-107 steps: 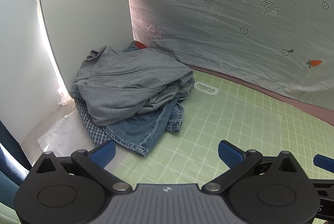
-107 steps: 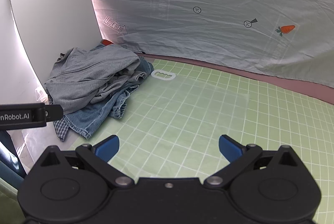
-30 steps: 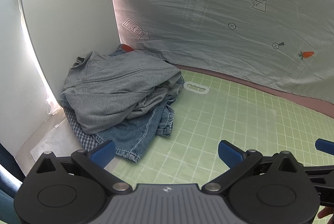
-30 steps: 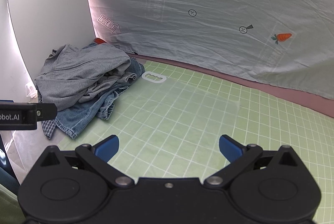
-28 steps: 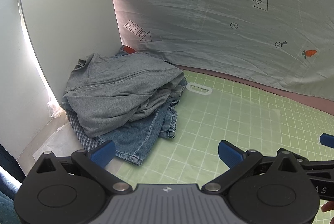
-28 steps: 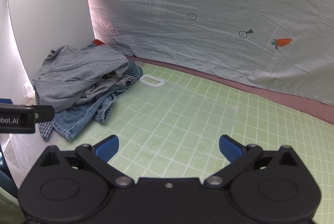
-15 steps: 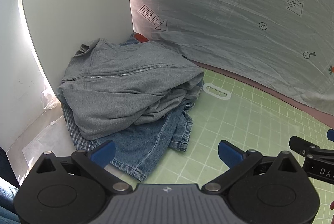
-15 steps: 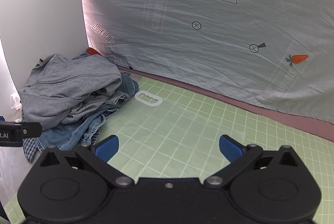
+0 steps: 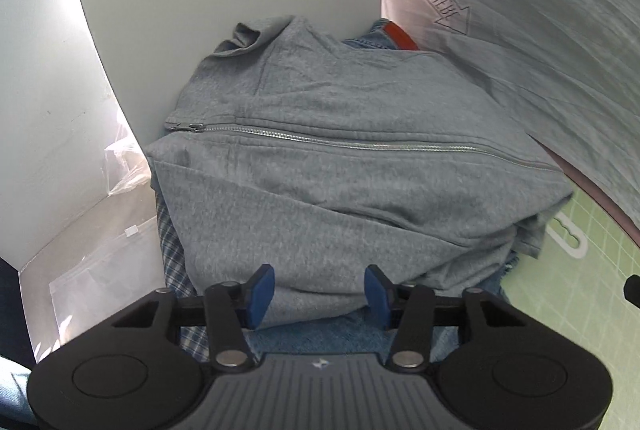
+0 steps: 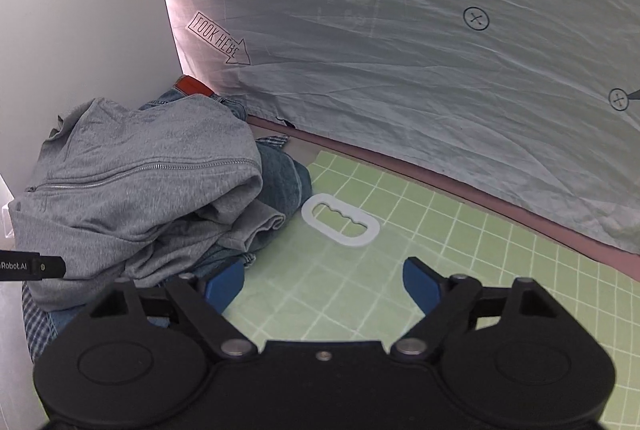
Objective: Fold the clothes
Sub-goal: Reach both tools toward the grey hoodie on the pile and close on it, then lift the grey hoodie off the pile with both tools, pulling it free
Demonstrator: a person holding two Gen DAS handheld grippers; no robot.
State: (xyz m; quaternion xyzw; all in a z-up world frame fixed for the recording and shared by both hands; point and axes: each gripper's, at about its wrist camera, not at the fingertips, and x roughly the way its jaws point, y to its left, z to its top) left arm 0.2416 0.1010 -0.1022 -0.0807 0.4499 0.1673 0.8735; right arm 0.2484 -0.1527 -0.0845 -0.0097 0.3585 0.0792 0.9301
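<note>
- The left gripper [image 9: 316, 290] had its fingers [image 9: 259, 290] partly apart, straddling the near edge of the grey jacket [image 9: 340, 173], not clamped.
- The right gripper [image 10: 322, 286] hung spread wide, holding nothing, over the green mat [image 10: 460, 262].
- The jacket topped a rumpled heap on jeans [image 10: 284, 177] and a checked shirt [image 9: 170, 254], in the worktop's corner.
- Judged step: taking the jacket; next, pinch its edge and draw it onto the mat.
</note>
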